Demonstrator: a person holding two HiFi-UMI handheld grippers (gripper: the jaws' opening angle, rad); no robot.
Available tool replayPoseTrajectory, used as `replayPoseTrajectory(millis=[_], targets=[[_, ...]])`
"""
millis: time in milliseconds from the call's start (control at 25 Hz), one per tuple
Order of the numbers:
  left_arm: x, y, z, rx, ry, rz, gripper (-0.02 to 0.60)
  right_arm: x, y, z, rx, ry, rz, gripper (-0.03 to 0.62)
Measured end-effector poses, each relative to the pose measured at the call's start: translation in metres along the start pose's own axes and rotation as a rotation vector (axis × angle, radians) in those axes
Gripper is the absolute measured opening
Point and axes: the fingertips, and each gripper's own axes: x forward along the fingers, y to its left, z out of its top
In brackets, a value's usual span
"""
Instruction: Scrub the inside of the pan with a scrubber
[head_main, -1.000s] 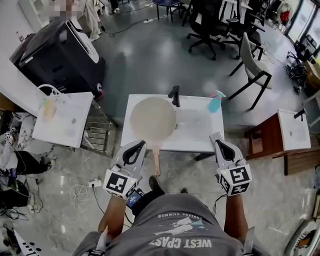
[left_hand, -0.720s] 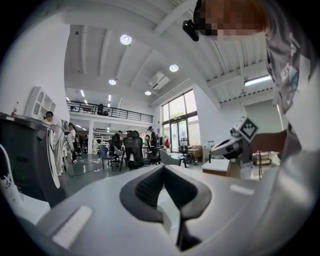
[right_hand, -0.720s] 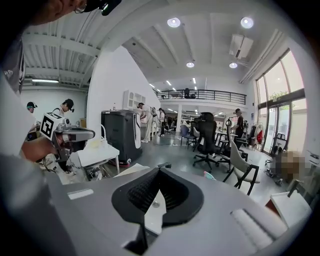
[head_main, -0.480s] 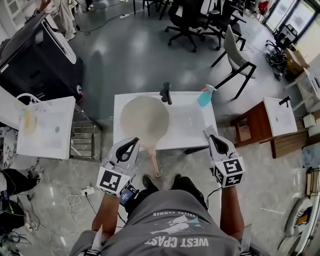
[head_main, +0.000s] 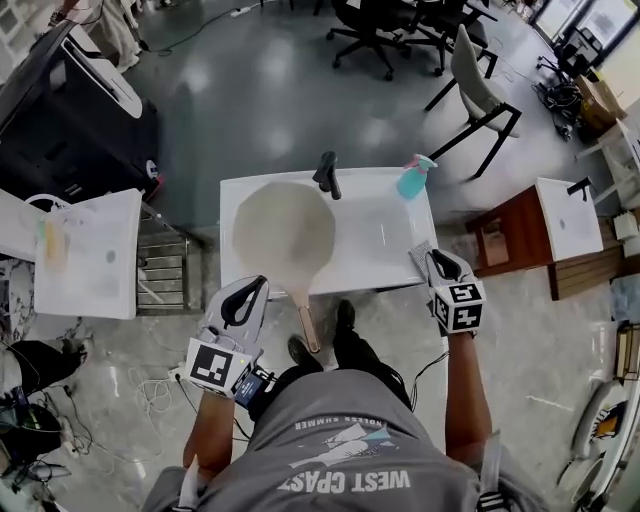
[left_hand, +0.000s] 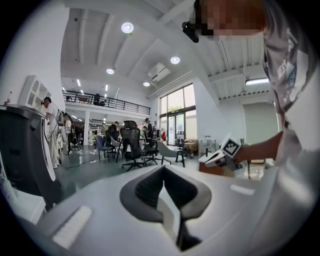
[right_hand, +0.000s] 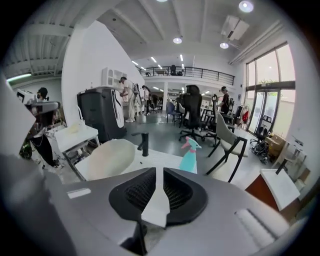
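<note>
Wooden pan handle (head_main: 309, 326) in head view only, right tool (right_hand: 159, 174) opening empty, left tool (left_hand: 162, 172) closed

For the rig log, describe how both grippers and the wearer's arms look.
Both the left gripper and right gripper are light-grey moulded shells with black ribbed pads, each carrying a white cube with black square markers. The right one's jaws are opening, nothing visible between them. The person wears a grey printed short-sleeved T-shirt.
</note>
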Motion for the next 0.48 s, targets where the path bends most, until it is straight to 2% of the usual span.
replayPoseTrajectory(millis=[280, 480], targets=[[0.019, 0.024, -0.016, -0.033, 0.059, 0.050, 0.002, 0.084, -0.031, -0.096, 0.016, 0.254, 0.026, 0.118], [0.034, 0.031, -0.030, -0.057, 0.107, 0.067, 0.002, 0.126, -0.042, -0.144, -0.003, 0.371, 0.052, 0.173]])
